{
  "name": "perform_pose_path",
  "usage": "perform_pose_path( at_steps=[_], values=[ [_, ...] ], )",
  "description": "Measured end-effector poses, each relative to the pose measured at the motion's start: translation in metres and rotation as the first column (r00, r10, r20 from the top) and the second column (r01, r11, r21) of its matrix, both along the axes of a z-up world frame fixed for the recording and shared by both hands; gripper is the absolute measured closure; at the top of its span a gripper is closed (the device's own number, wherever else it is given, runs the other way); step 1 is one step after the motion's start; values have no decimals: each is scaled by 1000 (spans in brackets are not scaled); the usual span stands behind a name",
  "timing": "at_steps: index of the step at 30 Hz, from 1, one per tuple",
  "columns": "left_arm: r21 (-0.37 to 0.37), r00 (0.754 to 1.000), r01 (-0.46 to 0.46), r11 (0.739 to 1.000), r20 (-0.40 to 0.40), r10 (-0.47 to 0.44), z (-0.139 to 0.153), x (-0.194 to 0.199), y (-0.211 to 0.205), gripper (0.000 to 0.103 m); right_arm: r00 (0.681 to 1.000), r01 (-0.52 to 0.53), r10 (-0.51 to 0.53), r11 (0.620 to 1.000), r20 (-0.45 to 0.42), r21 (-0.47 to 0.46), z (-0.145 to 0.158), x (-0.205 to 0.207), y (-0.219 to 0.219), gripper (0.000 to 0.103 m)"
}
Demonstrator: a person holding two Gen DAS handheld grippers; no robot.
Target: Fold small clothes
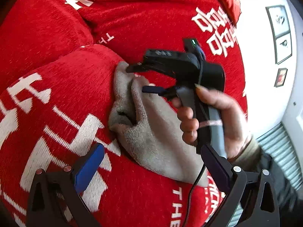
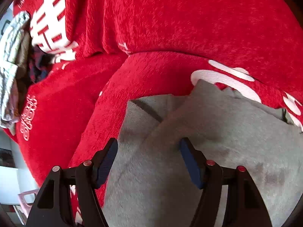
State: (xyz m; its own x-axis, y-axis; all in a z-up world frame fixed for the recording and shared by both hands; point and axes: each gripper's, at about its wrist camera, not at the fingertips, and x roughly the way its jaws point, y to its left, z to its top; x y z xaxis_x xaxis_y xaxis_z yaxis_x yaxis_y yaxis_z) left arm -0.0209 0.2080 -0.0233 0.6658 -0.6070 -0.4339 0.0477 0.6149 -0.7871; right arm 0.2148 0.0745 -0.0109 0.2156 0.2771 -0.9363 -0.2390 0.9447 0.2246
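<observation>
A small grey garment (image 1: pixel 151 132) lies crumpled on a red sofa cushion (image 1: pixel 62 87). My left gripper (image 1: pixel 153 162) is open and empty, just in front of the garment's near edge. My right gripper (image 1: pixel 140 79) shows in the left wrist view, held by a hand, with its open fingers at the garment's far folded end. In the right wrist view the right gripper (image 2: pixel 147 151) is open just above the grey garment (image 2: pixel 208 151), which has one flap folded across another. Nothing is gripped.
The red sofa cover (image 2: pixel 170 19) with white lettering fills both views. A pile of other clothes (image 2: pixel 15 66) lies at the sofa's far left end. A white wall with framed pictures (image 1: pixel 280 32) and a radiator (image 1: pixel 282 151) stand to the right.
</observation>
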Motion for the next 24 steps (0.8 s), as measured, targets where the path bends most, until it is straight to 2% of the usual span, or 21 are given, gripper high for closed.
perform_pose_path(
  at_steps=[3, 5, 8, 9, 10, 14, 17, 21, 24],
  values=[
    [26, 1000, 19, 999, -15, -19, 1, 10, -5, 1, 999, -18, 15, 998, -37, -68, -11, 8, 17, 21],
    [14, 1000, 17, 1000, -18, -17, 2, 10, -2, 1, 997, -76, 72, 984, -31, -161, -15, 10, 32, 23],
    [-19, 999, 38, 999, 37, -37, 4, 0, 8, 1, 993, -118, 121, 956, -3, -270, -18, 9, 44, 51],
    [-25, 999, 40, 999, 35, -39, 4, 0, 9, 1, 994, -105, 110, 956, 1, -273, -15, 10, 41, 71],
    [-29, 999, 41, 999, 33, -40, 4, -1, 9, 1, 996, -88, 93, 961, 5, -262, -12, 12, 35, 80],
    [-16, 1000, 11, 1000, -17, -11, 6, 6, 8, 1, 999, -34, 35, 998, 6, -53, 3, 12, -4, 84],
    [18, 999, -13, 1000, -40, 14, 8, 14, 1, 1, 999, -33, 32, 999, 33, 43, 12, 6, -21, 84],
    [106, 998, -15, 994, -62, 21, 13, 20, -9, 1, 998, -27, 18, 988, 65, 150, 26, 0, -41, 84],
    [111, 998, -35, 993, -43, 40, 13, 17, -8, 1, 994, -49, 27, 975, 105, 219, 38, -7, -56, 85]
  ],
)
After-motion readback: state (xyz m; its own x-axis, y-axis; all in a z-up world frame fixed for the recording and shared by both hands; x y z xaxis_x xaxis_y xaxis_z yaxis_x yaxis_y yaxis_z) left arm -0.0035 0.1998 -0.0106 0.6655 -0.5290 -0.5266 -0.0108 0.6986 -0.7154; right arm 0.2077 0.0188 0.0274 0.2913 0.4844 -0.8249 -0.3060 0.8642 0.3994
